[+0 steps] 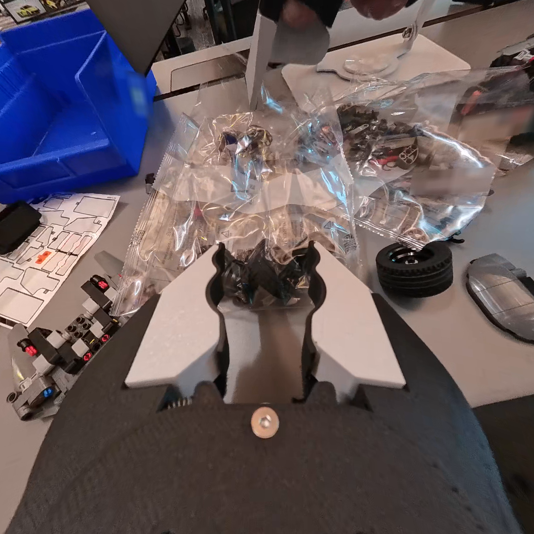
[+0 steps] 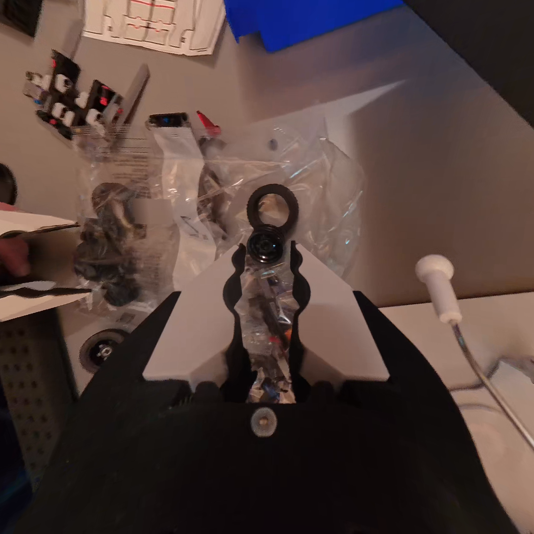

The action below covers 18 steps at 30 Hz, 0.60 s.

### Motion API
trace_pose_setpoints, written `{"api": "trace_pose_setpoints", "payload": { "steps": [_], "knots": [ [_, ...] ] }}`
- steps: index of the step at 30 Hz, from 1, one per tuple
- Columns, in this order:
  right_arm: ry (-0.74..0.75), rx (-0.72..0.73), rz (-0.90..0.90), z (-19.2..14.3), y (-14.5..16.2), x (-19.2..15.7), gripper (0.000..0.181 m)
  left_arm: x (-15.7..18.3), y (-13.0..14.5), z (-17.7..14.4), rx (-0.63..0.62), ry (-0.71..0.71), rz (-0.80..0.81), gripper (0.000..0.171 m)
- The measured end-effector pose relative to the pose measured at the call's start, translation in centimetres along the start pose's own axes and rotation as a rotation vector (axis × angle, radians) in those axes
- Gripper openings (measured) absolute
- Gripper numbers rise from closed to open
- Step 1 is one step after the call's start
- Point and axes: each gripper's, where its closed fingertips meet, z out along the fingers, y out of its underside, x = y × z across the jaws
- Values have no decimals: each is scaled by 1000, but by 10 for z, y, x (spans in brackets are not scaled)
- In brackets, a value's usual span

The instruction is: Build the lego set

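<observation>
Left wrist view: left gripper (image 1: 264,254) has its fingers (image 1: 185,312) partly closed around the end of a clear plastic bag (image 1: 260,202) with black parts bunched between them; looks pinched, bag lying on the grey bench (image 1: 433,361). A second bag (image 1: 404,161) of dark parts lies just beside it to the right. Loose tyre (image 1: 413,273) and a silver body panel (image 1: 502,300) sit to the right, well apart from the half-built chassis (image 1: 60,344) at left. Sticker sheet (image 1: 52,248) and blue bin (image 1: 66,115) behind the chassis.

Right wrist view: right gripper (image 2: 264,251) fingers narrowly apart with crinkled bag plastic (image 2: 267,332) running between them; a black wheel rim (image 2: 264,248) sits at the tips, a tyre ring (image 2: 273,206) just beyond. Cannot tell if it truly clamps the plastic. View blurred.

Step, judged: opening a parts bag, both grippers on it. Next move likely calls for pulling the two ends apart to tear it, keeping the pieces from scattering off the bench.
</observation>
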Motion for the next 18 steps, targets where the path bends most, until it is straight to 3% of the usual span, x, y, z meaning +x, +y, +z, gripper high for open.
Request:
{"api": "trace_pose_setpoints", "payload": {
  "steps": [9, 13, 16, 18],
  "knots": [
    [164, -39, -55, 25, -3, 19, 15, 2, 8, 4, -56, 40, -23, 55],
    [47, -53, -36, 31, 0, 3, 6, 2, 9, 5, -63, 40, -23, 55],
    [-164, -96, -51, 26, 8, -31, 2, 2, 9, 6, -64, 40, -24, 54],
    [-166, -9, -41, 17, -4, -27, 2, 2, 9, 6, -65, 42, -29, 54]
  ]
}}
